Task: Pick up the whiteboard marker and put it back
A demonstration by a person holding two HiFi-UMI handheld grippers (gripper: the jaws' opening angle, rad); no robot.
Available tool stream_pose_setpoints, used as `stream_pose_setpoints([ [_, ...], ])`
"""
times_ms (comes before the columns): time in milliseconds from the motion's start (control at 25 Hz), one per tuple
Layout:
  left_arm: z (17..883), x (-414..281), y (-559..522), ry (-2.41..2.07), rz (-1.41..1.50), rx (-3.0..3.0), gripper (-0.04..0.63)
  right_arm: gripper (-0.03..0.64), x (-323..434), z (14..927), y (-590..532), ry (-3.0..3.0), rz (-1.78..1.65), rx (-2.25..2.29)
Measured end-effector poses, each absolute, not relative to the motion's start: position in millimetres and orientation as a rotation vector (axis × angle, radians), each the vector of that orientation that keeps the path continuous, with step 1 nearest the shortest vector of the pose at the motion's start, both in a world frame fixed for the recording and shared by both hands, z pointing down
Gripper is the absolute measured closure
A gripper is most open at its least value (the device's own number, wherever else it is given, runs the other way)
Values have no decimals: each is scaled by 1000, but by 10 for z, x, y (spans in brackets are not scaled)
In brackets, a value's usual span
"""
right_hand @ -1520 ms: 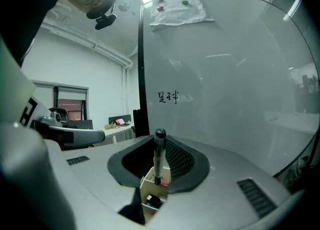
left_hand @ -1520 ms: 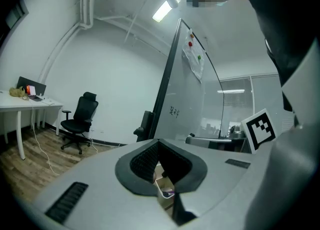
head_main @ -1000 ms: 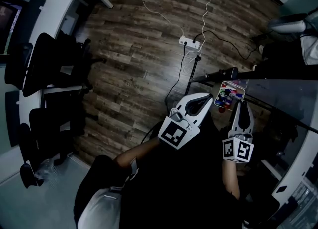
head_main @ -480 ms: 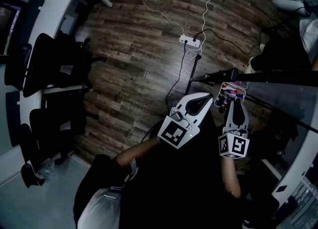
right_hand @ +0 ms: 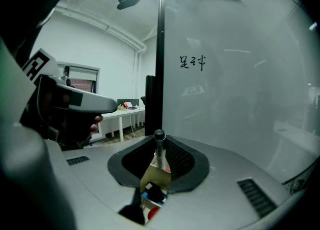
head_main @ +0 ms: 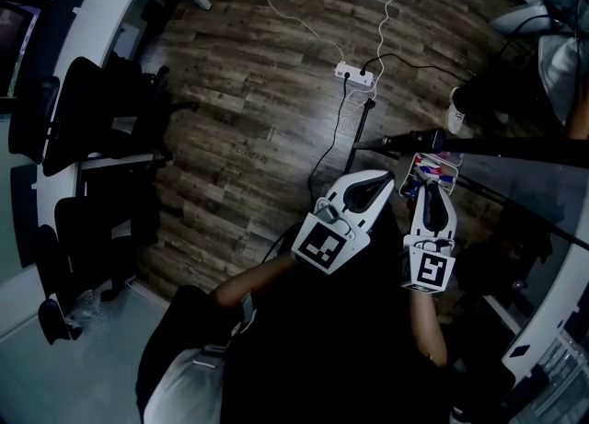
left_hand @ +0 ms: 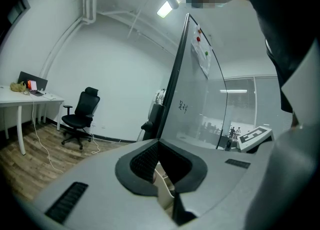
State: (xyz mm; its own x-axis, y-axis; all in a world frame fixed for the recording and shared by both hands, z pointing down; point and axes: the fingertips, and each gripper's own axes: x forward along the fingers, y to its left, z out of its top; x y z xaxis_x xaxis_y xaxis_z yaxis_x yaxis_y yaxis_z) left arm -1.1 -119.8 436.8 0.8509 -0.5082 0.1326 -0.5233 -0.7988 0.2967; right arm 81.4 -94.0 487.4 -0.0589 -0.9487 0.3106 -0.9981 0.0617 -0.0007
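My right gripper [head_main: 431, 192] hangs over the small tray [head_main: 443, 165] of coloured markers at the foot of the glass whiteboard [head_main: 525, 183]. In the right gripper view its jaws [right_hand: 159, 148] are shut on a whiteboard marker [right_hand: 159, 151], which stands upright with its black cap on top. The tray's beige wall [right_hand: 152, 178] lies just under the jaws, with blue and red markers inside. My left gripper [head_main: 374, 185] is just left of the tray. In the left gripper view it [left_hand: 159, 148] is shut with nothing in it.
The whiteboard [right_hand: 225, 74] carries a few handwritten signs. A power strip [head_main: 354, 75] and cables lie on the wood floor. Office chairs [head_main: 83, 119] and a white desk [head_main: 101, 8] stand at the left. Another person [head_main: 561, 36] is at the upper right.
My right gripper has moved forward and a little left, closer over the marker tray. The left gripper has stayed where it was. The person at the upper right has shifted.
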Motion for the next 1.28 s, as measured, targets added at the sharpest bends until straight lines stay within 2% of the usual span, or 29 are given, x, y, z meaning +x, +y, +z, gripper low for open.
stream_pose_setpoints([
  [1280, 4353, -123, -1069, -806, 44, 2701, 588, 537, 458, 4821, -890, -2273, 296, 1872],
])
